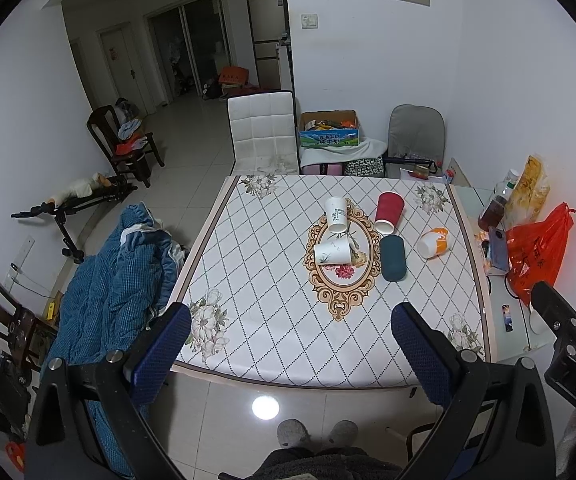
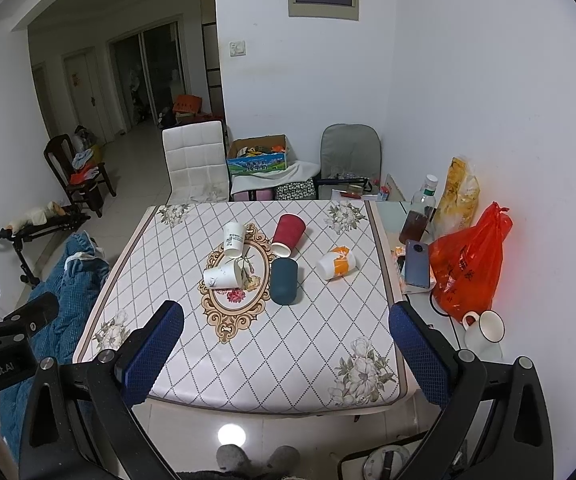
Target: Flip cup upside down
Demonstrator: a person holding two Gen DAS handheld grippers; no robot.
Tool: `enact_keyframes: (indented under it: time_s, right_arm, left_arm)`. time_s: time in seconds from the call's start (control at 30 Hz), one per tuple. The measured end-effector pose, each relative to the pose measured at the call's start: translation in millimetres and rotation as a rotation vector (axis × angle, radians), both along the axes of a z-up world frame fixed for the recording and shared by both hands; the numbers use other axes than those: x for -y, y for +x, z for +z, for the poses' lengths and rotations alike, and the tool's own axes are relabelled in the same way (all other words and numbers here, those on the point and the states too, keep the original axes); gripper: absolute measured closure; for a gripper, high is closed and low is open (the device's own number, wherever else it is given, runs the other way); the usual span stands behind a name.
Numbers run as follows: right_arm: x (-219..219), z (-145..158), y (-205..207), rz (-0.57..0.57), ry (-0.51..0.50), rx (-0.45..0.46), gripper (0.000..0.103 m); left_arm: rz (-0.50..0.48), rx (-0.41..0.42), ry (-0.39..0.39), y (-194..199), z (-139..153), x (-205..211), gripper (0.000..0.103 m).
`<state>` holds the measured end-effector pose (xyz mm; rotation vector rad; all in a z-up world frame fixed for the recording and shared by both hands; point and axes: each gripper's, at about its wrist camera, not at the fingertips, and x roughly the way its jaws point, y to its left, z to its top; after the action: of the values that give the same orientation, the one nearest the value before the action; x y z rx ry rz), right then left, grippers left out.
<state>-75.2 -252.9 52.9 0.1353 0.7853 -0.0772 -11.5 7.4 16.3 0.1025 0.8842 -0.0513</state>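
Note:
Several cups lie on their sides on the patterned table (image 1: 271, 320) (image 2: 288, 360): a white printed cup (image 1: 336, 214) (image 2: 234, 239), a second white cup (image 1: 332, 251) (image 2: 221, 274), a red cup (image 1: 389, 207) (image 2: 288, 234), a dark teal cup (image 1: 393, 258) (image 2: 283, 281), and a white-and-orange cup (image 1: 433, 243) (image 2: 336, 263). My left gripper (image 1: 292, 354) is open and empty, held above the table's near edge. My right gripper (image 2: 288, 356) is also open and empty, well short of the cups.
A red plastic bag (image 2: 468, 264), a phone (image 2: 418, 264), a bottle (image 2: 420, 216) and a white mug (image 2: 484, 330) sit on the glass side surface at right. A blue blanket (image 1: 115, 288) lies left of the table. A white chair (image 1: 261, 136) stands behind it.

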Motion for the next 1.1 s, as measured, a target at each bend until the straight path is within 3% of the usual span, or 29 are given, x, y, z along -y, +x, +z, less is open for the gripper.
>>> enact_keyframes:
  time_s: [1.1]
  right_arm:
    - [3.3,7.3,-10.8,0.000,0.000,0.023,0.000]
  left_arm:
    - [-0.003,0.013,-0.015,0.7,11.0,9.5,0.000]
